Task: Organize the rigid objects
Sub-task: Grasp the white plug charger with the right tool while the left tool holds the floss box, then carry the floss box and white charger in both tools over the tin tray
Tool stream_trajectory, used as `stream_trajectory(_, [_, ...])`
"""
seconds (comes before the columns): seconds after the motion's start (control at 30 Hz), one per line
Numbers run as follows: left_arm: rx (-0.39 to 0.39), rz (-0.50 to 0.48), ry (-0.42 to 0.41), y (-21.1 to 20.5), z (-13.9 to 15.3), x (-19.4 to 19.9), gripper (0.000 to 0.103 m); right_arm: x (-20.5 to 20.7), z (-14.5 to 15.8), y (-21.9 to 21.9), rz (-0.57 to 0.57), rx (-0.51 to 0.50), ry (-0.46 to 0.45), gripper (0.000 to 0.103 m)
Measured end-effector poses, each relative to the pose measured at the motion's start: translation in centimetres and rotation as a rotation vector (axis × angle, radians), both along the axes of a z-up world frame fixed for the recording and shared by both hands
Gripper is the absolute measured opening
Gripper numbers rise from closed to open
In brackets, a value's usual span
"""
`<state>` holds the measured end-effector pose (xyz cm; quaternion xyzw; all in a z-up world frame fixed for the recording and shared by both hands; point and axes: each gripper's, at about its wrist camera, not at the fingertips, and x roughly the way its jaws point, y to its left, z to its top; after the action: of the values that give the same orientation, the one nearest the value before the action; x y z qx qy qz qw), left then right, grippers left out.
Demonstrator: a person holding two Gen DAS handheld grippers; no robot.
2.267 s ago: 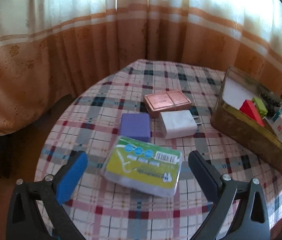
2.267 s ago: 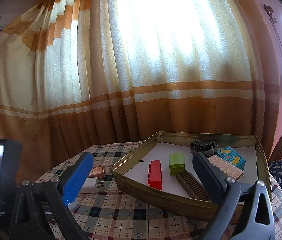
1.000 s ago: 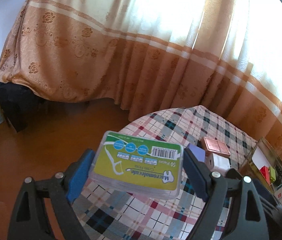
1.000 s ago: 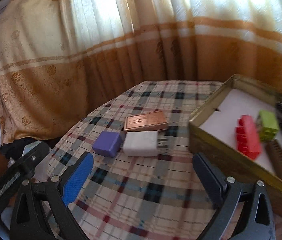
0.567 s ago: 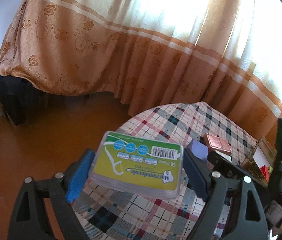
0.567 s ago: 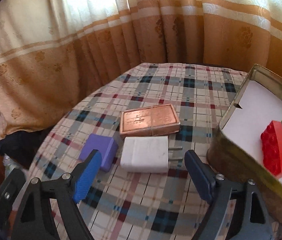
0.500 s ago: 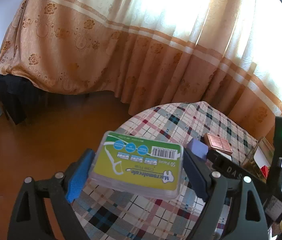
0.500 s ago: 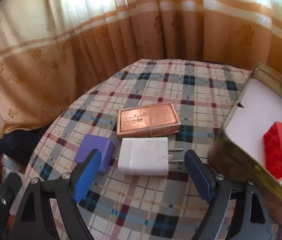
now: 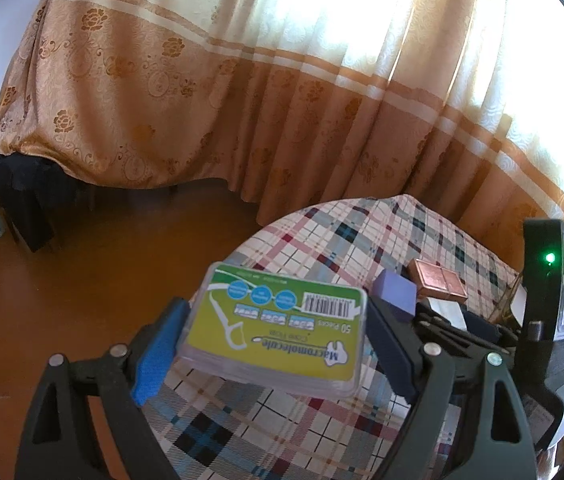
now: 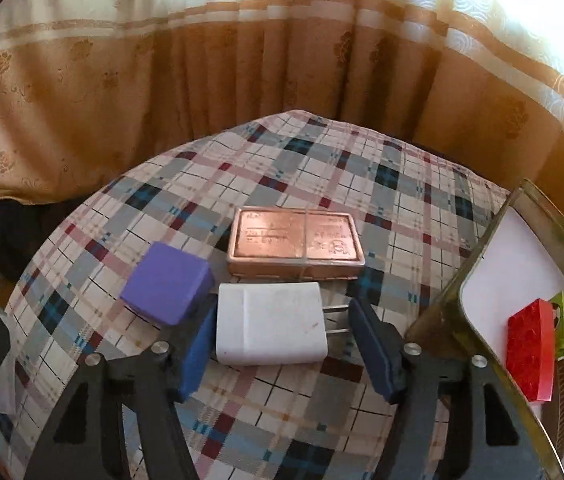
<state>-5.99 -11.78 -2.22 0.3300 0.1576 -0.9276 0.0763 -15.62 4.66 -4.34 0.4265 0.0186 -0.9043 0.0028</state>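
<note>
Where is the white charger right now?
Right wrist view: white charger lies on the plaid tablecloth, between the closing jaws, before the copper tin.

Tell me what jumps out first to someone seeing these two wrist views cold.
The green-and-yellow labelled clear plastic floss-pick box fills the left wrist view, clamped in the left gripper above the round table's plaid cloth. In the right wrist view the right gripper is closing around the white plug-in wall charger, which lies between its fingers beside a purple block and a copper-coloured flat tin.
</note>
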Motion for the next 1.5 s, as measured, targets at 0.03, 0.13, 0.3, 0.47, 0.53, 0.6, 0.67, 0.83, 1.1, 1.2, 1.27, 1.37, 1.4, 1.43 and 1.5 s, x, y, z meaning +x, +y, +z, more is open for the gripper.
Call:
stream_trajectory(0.03, [-0.003,-0.002,0.001,0.0,0.0,0.0,0.088,0.3,0.1,0.5,-0.003,-0.025,0.004,0.065])
stream_trajectory(0.13, [-0.013,0.001,0.003,0.1,0.1,0.1,0.088,2.4,1.0,2.0,0.006,-0.141,0.075,0.065])
stream_trajectory(0.3, [-0.052,0.000,0.023,0.6,0.5,0.4,0.088,7.4,3.1,3.1,0.016,-0.201,0.240,0.065])
stream_trajectory(0.47, [-0.089,-0.007,0.055,1.2,1.0,1.0,0.088,10.7,4.1,4.4,-0.039,-0.219,0.316,0.065])
stream_trajectory(0.53, [-0.102,-0.008,0.059,1.4,1.2,1.1,0.088,11.0,4.1,4.4,-0.058,-0.224,0.325,0.065])
stream_trajectory(0.6, [-0.114,-0.014,0.064,1.7,1.4,1.3,0.088,11.9,4.3,5.0,-0.076,-0.239,0.328,0.065])
stream_trajectory(0.67, [-0.117,-0.027,0.065,2.0,1.5,1.5,0.088,12.6,4.5,5.3,-0.092,-0.249,0.336,0.065])
stream_trajectory(0.83, [-0.105,-0.077,0.044,3.3,1.4,1.9,0.088,13.7,4.5,6.2,-0.120,-0.274,0.334,0.065])
stream_trajectory(1.1, [-0.129,-0.175,0.066,6.7,1.8,3.3,0.088,15.7,5.0,7.8,-0.166,-0.233,0.362,0.065])
stream_trajectory(1.2, [-0.139,-0.213,0.075,8.1,2.0,3.9,0.088,16.2,5.1,8.6,-0.194,-0.235,0.357,0.065])
stream_trajectory(1.27, [-0.145,-0.243,0.075,9.0,2.0,4.3,0.088,16.8,5.4,9.3,-0.206,-0.231,0.370,0.065])
stream_trajectory(1.37, [-0.163,-0.286,0.076,10.4,2.0,4.8,0.088,17.4,5.6,10.0,-0.219,-0.218,0.381,0.065])
stream_trajectory(1.4, [-0.164,-0.295,0.076,10.7,2.0,5.0,0.088,17.6,5.7,10.2,-0.225,-0.215,0.384,0.065])
stream_trajectory(1.43, [-0.164,-0.304,0.076,11.0,2.1,5.1,0.088,17.8,5.7,10.5,-0.230,-0.214,0.386,0.065])
stream_trajectory(1.5, [-0.162,-0.322,0.078,11.7,2.3,5.2,0.088,18.2,5.8,11.2,-0.245,-0.216,0.390,0.065])
